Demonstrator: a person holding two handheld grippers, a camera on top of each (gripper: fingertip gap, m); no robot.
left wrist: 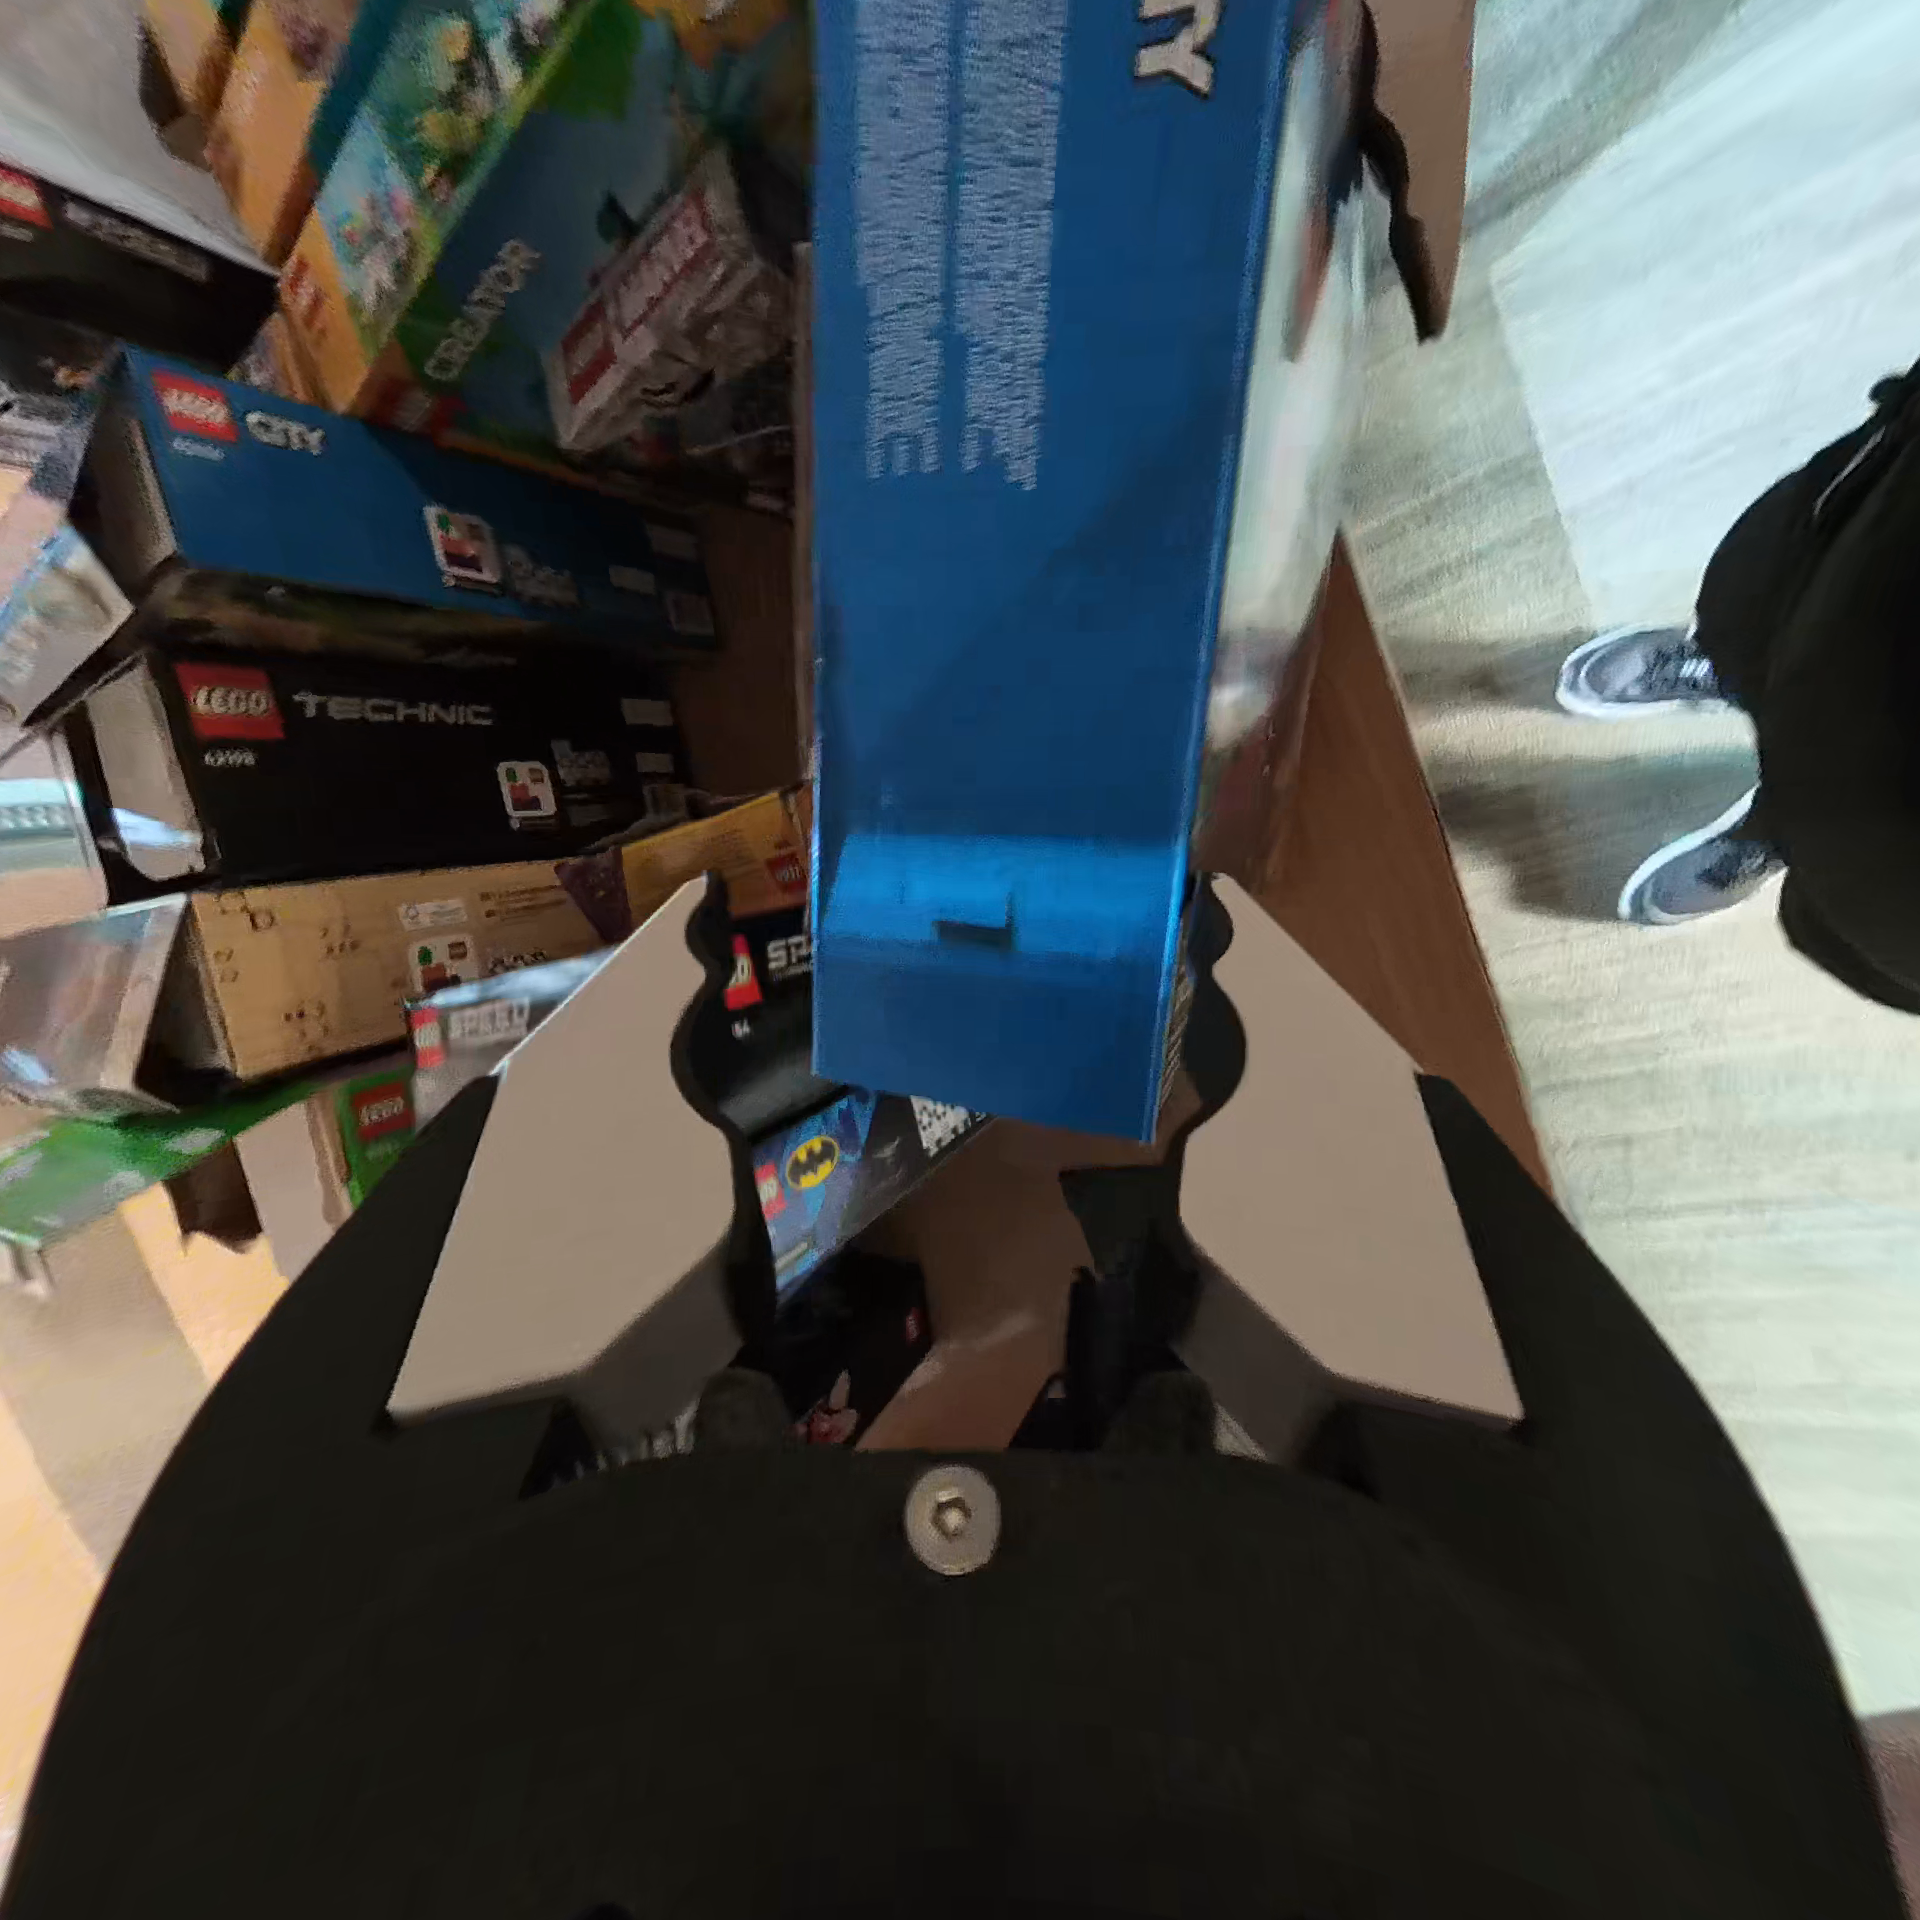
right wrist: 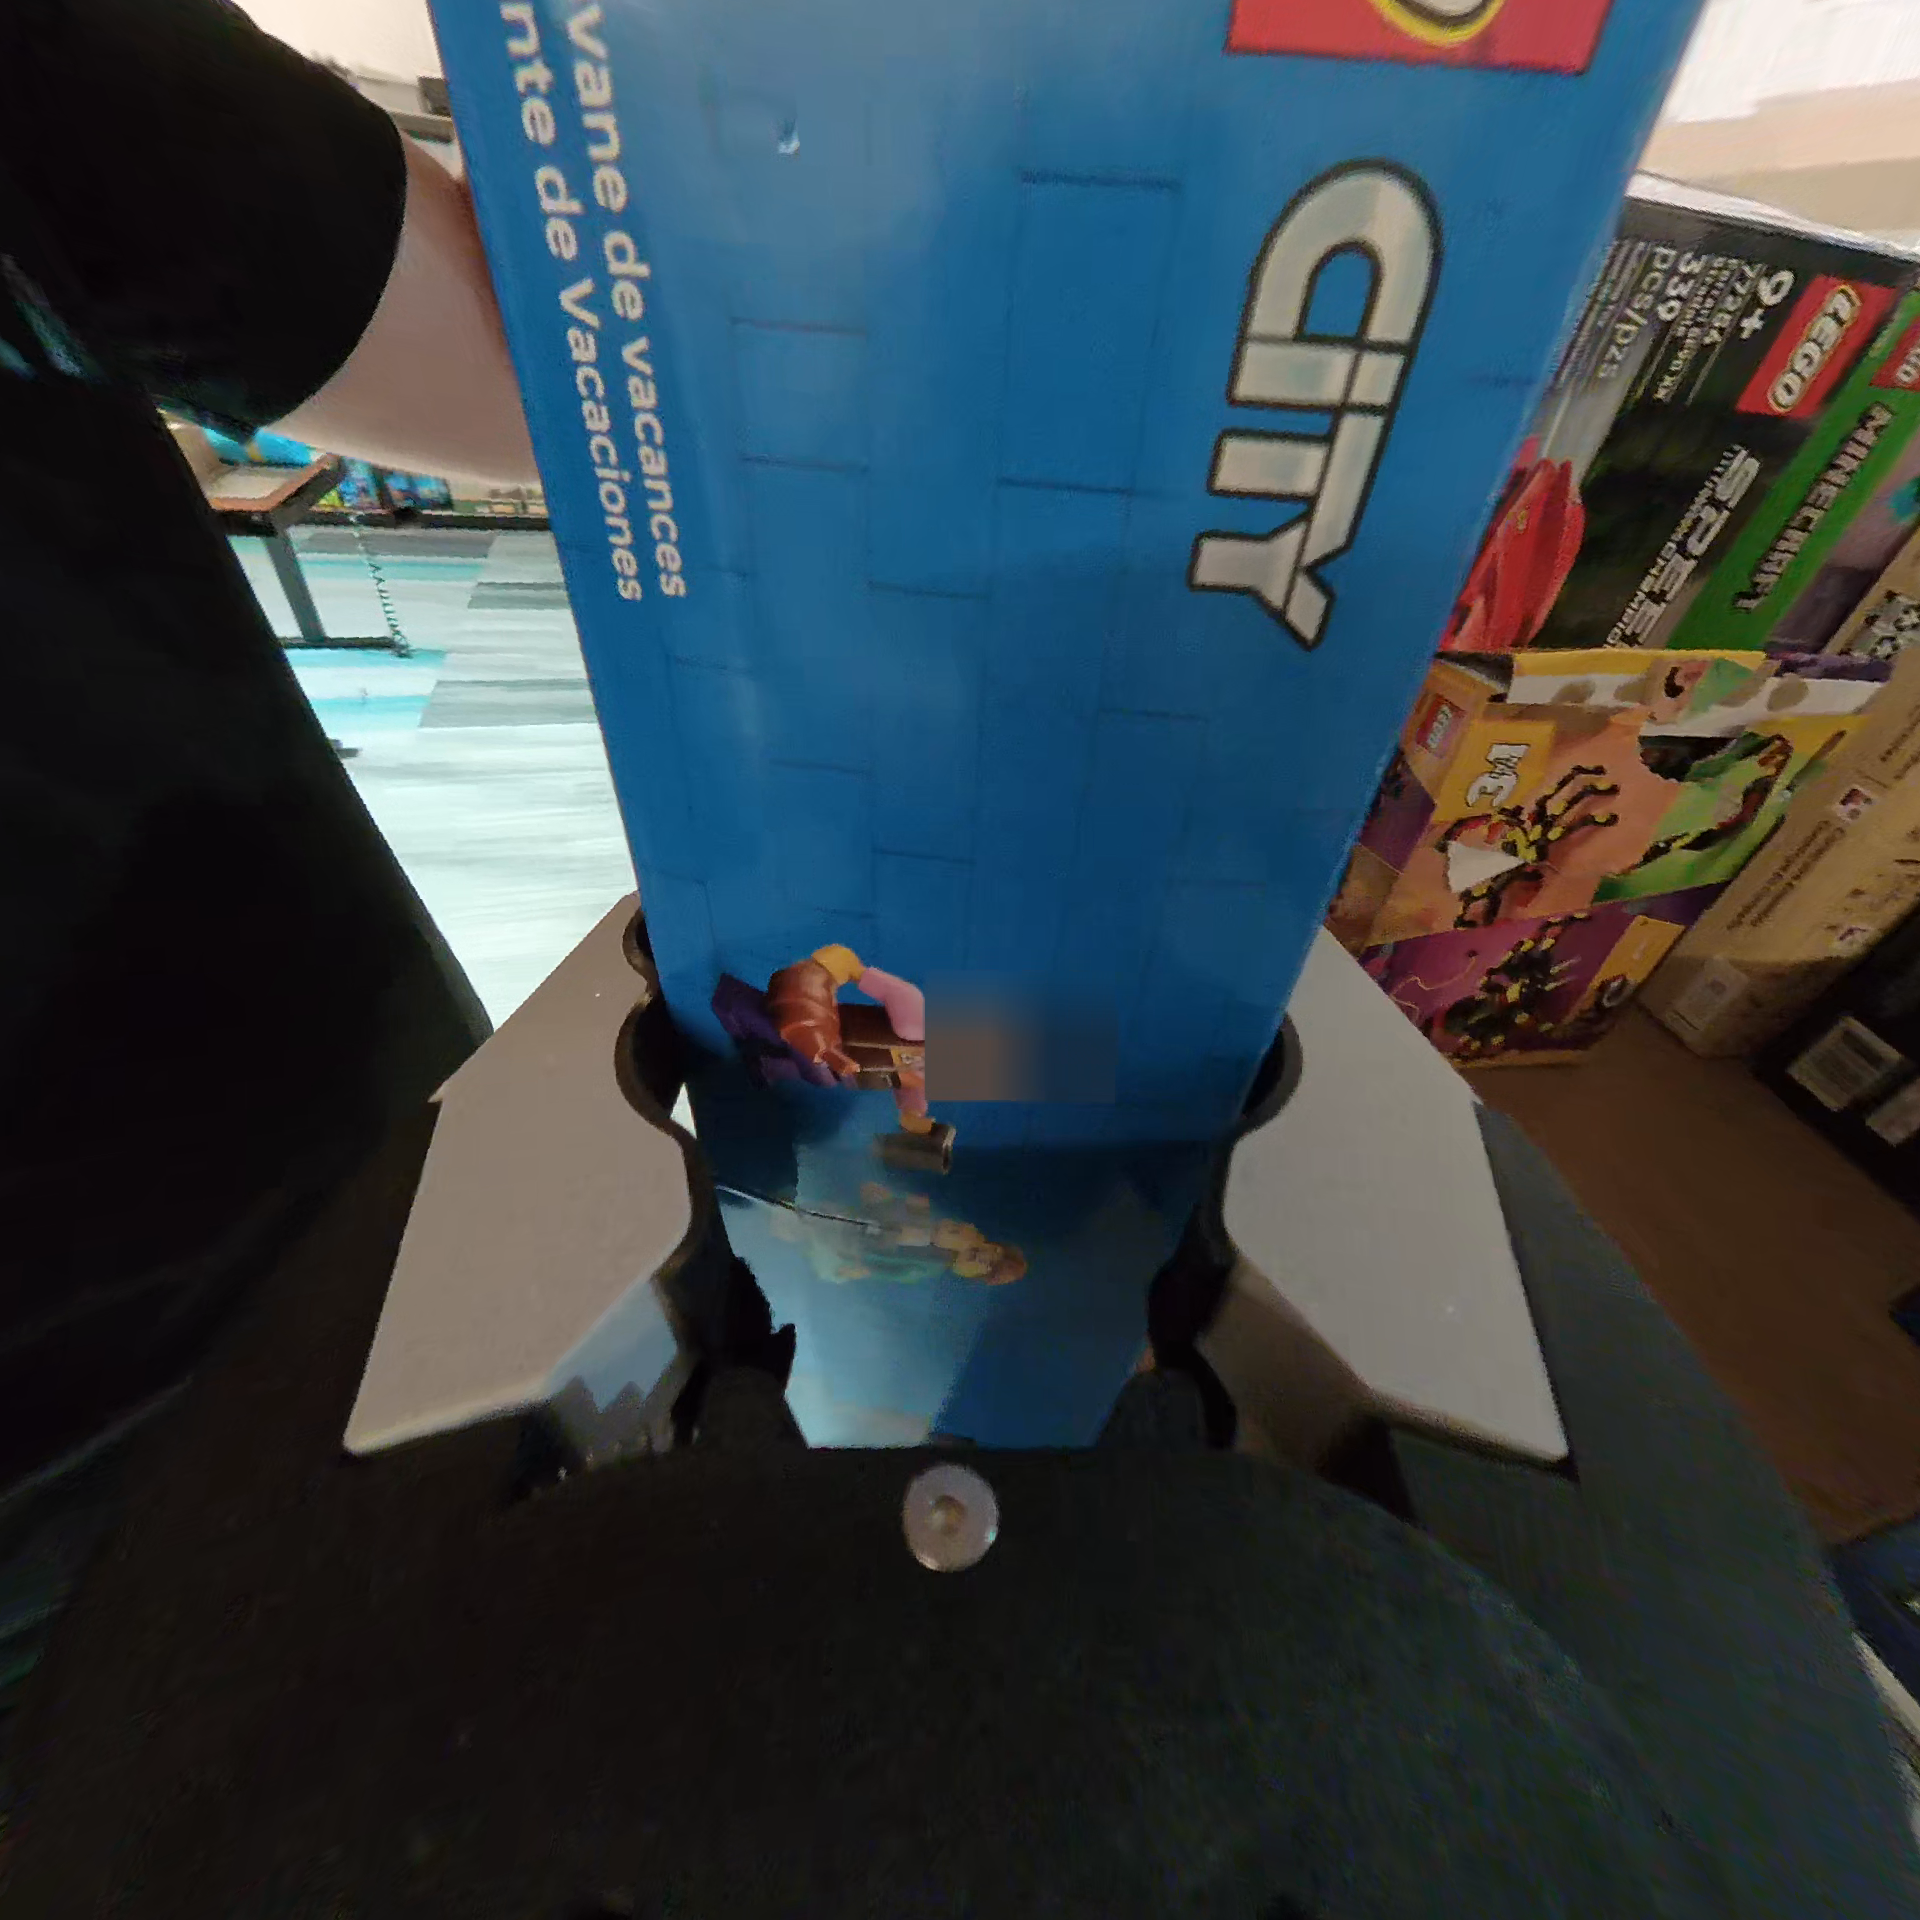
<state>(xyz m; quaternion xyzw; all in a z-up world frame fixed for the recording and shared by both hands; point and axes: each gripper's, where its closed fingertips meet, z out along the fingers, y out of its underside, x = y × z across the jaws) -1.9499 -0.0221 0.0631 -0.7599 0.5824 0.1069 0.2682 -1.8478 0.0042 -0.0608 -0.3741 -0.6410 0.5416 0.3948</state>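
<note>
Between the right gripper's [right wrist: 961,1049] pressing pads sits one end of a long blue printed cardboard box [right wrist: 997,623], seemingly stiff, light, slick-faced. The left gripper [left wrist: 961,987] stands wide around its narrow end: right pad touching, left apart.

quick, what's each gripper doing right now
Left gripper: open; blue box touches only one pad.
Right gripper: shut on the blue box.

— Any room on the left?
— No. Stacked toy boxes [left wrist: 395,748] fill it, and the blue box [left wrist: 1018,623] stands ahead.
— On the right?
— Bare floor [left wrist: 1662,1299] past the cardboard wall [left wrist: 1382,831], though a person's shoes [left wrist: 1662,769] stand there.
</note>
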